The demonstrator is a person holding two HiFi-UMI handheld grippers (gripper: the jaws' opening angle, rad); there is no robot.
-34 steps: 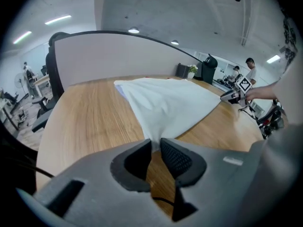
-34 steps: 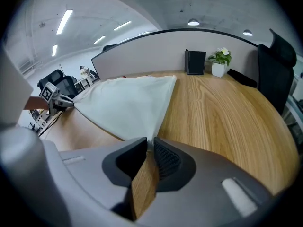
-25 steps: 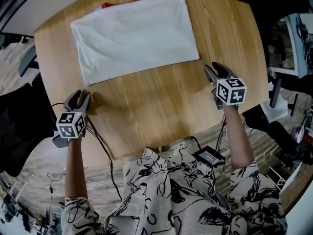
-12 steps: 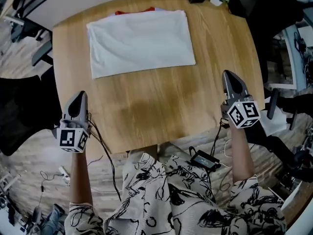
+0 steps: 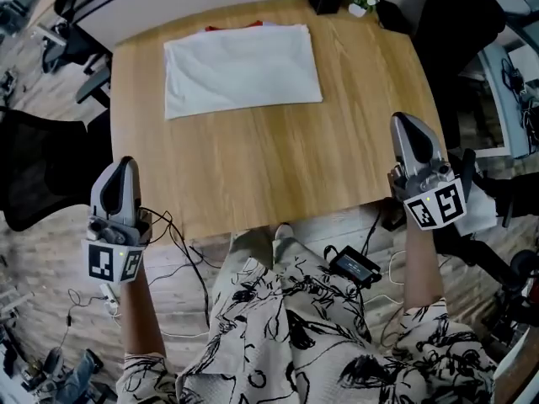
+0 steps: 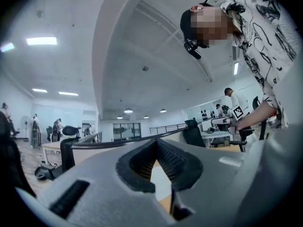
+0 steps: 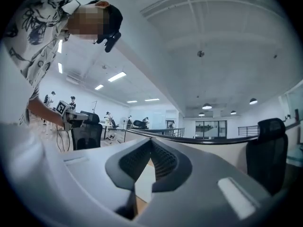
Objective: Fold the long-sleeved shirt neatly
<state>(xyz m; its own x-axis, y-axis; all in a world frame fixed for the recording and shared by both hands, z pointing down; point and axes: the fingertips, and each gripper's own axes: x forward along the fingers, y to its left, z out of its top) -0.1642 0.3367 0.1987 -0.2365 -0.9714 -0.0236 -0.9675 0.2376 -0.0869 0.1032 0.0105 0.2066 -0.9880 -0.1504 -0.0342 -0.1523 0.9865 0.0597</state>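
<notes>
both tongs, left gripper [image 5: 120, 172] and right gripper [image 5: 409, 126], had snapped shut on nothing and drawn back off the tabletop [image 5: 278, 171] near corners, leaving the long-sleeved shirt [image 5: 242, 67] folded flat by the far edge — folding judged finished.

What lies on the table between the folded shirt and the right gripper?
Nothing. In the head view, only bare wood of the table lies between the shirt and the right gripper.

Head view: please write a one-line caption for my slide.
Folded white shirt on wooden table; left tongs and right tongs, shut and empty, flank the near edge.
</notes>
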